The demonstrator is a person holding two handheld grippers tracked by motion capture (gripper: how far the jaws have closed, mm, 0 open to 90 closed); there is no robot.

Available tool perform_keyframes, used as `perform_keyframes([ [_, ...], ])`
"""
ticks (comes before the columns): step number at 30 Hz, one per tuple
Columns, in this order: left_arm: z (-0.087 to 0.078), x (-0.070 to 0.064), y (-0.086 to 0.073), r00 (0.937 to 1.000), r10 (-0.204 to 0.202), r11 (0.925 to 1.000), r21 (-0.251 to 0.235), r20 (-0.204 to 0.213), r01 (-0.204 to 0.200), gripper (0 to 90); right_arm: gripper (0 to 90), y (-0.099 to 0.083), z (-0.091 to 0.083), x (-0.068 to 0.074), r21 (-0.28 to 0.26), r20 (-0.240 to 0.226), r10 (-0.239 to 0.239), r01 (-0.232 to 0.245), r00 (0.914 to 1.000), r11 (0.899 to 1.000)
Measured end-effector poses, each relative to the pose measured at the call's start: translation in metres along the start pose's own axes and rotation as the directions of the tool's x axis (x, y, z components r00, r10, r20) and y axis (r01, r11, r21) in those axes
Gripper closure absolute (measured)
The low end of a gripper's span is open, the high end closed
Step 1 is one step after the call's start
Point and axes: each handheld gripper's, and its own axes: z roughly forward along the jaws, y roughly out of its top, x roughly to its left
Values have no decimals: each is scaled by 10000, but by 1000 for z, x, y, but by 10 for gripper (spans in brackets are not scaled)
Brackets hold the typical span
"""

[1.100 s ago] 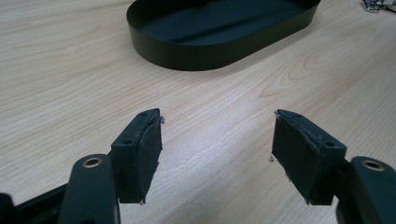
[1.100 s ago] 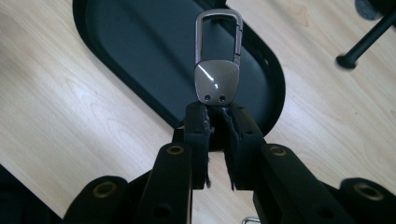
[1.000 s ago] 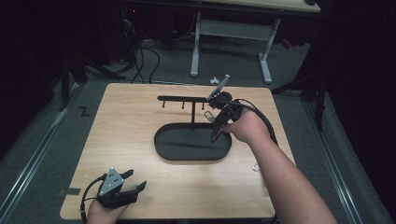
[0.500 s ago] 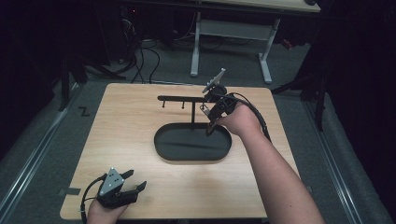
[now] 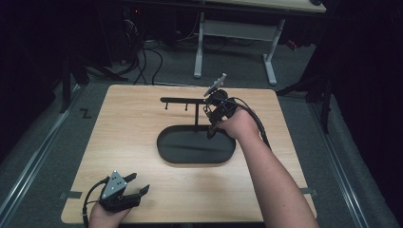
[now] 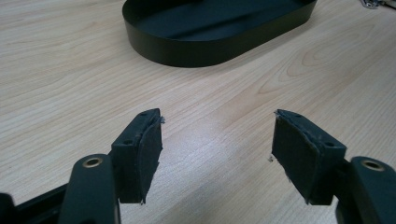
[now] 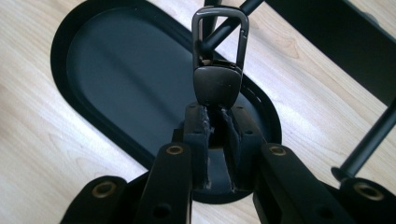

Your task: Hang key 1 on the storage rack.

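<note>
Two grippers at work over a wooden table (image 5: 142, 123). Right gripper (image 7: 215, 119) clamped on a dark metal clip (image 7: 218, 60), jaws pressed together around its flat tab. Clip standing straight out past the jaw tips toward 12 o'clock in the right gripper view, its open rectangular loop uppermost. Behind the loop, a thin black rod of the stand (image 7: 229, 25), crossing toward 1 o'clock; whether loop and rod touch, cannot tell. Beneath the clip, the black oval tray (image 7: 107, 70), spreading toward 10 o'clock from the jaws.

In the high view, right gripper (image 5: 215, 107) held up at the right end of the stand (image 5: 183, 100), just at 12 to 1 o'clock of the tray (image 5: 166, 152), near the table's middle. Clip itself too small to make out there.

Left gripper (image 5: 135, 190) low at 7 o'clock of the table, near its front edge, well apart from the tray. In the left gripper view, left gripper (image 6: 217, 140) spread wide, nothing between the pads, bare wood (image 6: 70, 70) under them, tray (image 6: 210, 44) ahead at 12 o'clock.
</note>
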Motion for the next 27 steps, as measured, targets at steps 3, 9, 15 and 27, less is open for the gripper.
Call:
perform_keyframes([
  [3,2,-1,0,10000,60,10000,56,79,-60,334,802,1,4,-1,-116,143,113,-111,9998,9999],
  [9,2,-1,0,9999,81,9999,70,120,-82,334,797,3,11,0,-218,330,367,-360,9988,9991],
  [15,2,-1,0,9999,63,9999,82,130,-64,334,764,2,13,0,-268,254,351,-344,9991,9990],
  [27,5,-3,0,9998,132,9998,149,165,-134,334,716,-30,4,-3,-464,-131,564,-570,9983,9973],
])
